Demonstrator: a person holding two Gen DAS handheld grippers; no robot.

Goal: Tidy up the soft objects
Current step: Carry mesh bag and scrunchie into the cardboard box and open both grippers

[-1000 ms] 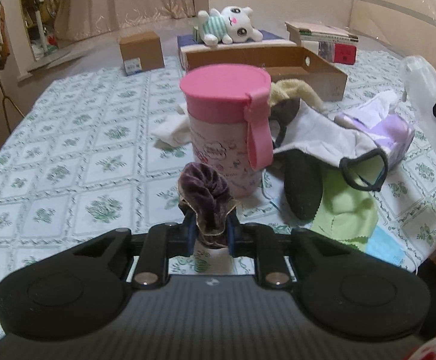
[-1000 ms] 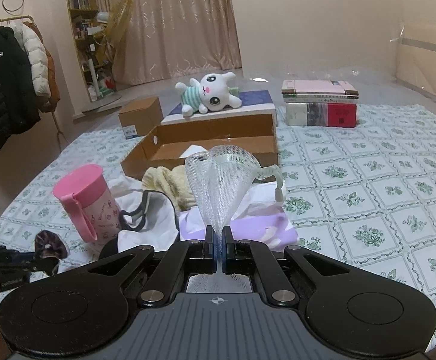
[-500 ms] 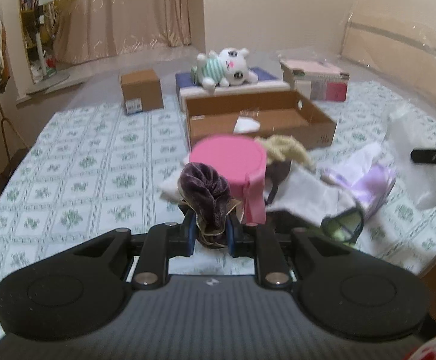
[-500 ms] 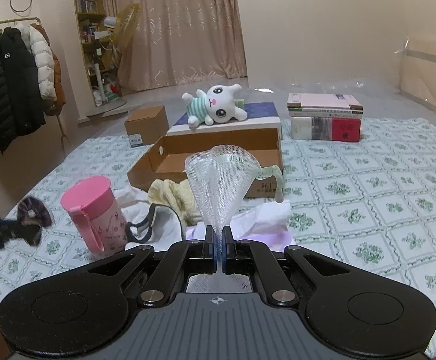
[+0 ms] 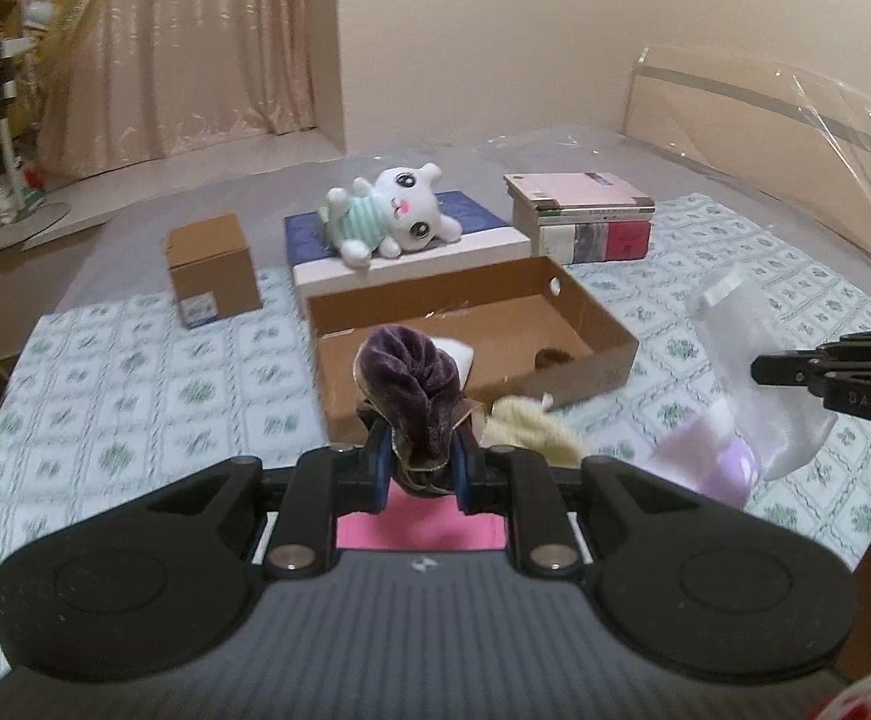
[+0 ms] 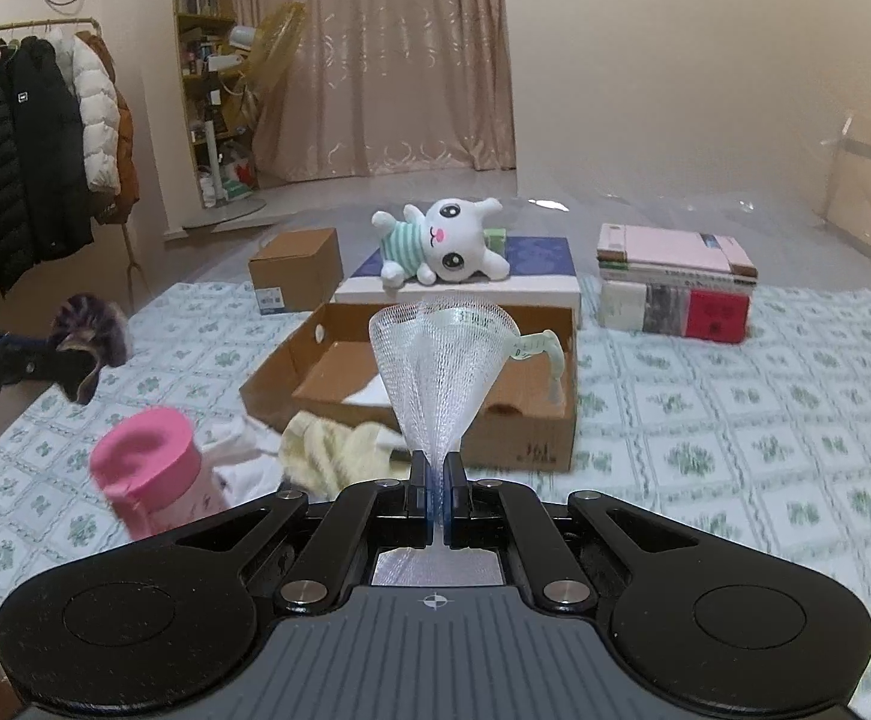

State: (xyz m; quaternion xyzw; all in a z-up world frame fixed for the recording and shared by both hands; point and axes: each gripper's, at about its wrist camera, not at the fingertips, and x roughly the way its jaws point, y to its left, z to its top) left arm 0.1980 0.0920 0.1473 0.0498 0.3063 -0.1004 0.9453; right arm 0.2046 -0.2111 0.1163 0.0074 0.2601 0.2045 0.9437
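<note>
Left gripper (image 5: 417, 468) clamps a purple scrunchie (image 5: 414, 387) at lower centre. Right gripper (image 6: 435, 501) pinches white mesh netting (image 6: 441, 360) mid-frame, before the cardboard box (image 6: 546, 432).

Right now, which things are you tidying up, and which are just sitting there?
Tidying: purple scrunchie held in left gripper; white mesh pouch held in right gripper; open cardboard box; yellow cloth.

Just sitting: pink cup, books, small box, bunny plush.
</note>
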